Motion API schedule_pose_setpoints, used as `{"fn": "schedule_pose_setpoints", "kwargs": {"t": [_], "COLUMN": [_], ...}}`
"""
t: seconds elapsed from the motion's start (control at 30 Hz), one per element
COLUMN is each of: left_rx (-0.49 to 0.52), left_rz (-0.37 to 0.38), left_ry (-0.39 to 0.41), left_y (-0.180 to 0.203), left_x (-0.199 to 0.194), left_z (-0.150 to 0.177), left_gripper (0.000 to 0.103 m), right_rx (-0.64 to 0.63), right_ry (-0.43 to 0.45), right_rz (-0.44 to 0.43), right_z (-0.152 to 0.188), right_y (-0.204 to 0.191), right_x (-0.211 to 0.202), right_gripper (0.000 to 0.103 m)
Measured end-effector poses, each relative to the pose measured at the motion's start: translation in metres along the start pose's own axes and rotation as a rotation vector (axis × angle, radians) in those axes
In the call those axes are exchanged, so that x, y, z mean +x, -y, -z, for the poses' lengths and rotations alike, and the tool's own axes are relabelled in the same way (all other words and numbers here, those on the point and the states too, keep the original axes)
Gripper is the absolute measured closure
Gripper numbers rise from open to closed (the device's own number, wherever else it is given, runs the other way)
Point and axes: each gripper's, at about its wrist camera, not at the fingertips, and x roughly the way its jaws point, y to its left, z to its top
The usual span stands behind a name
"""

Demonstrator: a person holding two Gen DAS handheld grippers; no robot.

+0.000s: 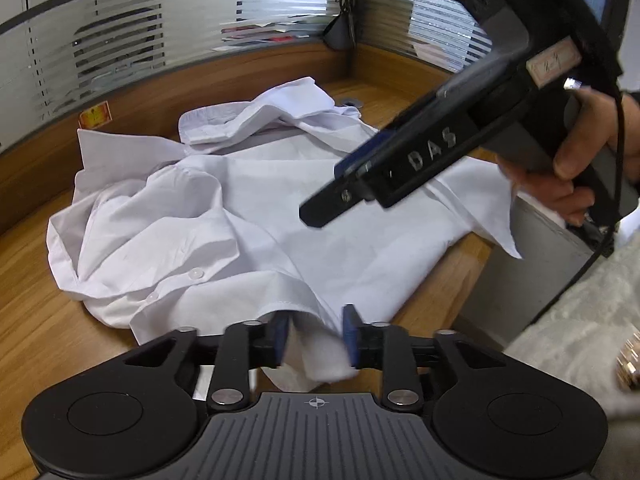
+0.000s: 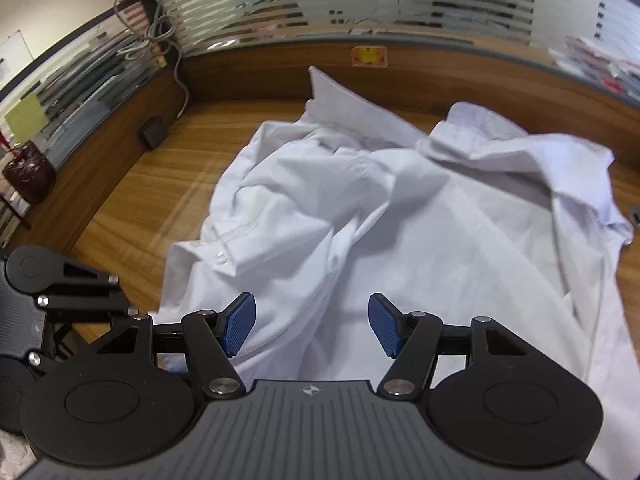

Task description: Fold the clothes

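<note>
My left wrist view shows what the right cannot: my right gripper (image 1: 320, 216) seen from outside, slanting down from two o'clock over the crumpled white cotton shirt (image 1: 248, 216), my hand (image 1: 576, 160) wrapped round its black handle. The right view instead shows a dark adapter (image 2: 152, 133) and grey cables (image 2: 160, 24) at eleven o'clock. My left gripper (image 1: 316, 336) has its blue ribbed fingers (image 1: 350, 332) partly closed, with a fold of the shirt's hem between them. My right gripper's fingers (image 2: 240, 324) stand wide apart above the shirt, holding nothing. The shirt lies rumpled on the wood-grain desk (image 1: 36, 264), small white buttons (image 1: 196, 274) showing.
</note>
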Motion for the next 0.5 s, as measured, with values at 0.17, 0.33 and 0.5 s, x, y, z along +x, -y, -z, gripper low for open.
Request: {"fn": "schedule_pose_setpoints", "kwargs": {"t": [0.17,0.33,0.5], "left_rx": [-0.06,-0.187,-0.323], "left_rz": [-0.025,-0.077,-0.181], "left_ry": [-0.014,-0.021,-0.011], "left_y": [-0.013,-0.043,-0.08], "left_x": [-0.019,-0.038,-0.046], "left_z": [0.009,0.021,0.026], "left_gripper": [0.054,0.048,0.045], "right_rx": [-0.048,-0.113,-0.209], "right_ry": [-0.023,-0.019,-0.022], "right_rz": [-0.045,-0.099,-0.135], "right_z": [0.013,0.018,0.02], "right_y": [-0.013,-0.036,-0.064], "right_x": [0.004,0.008,0.016], "right_gripper": [0.034,0.034,0.034]}}
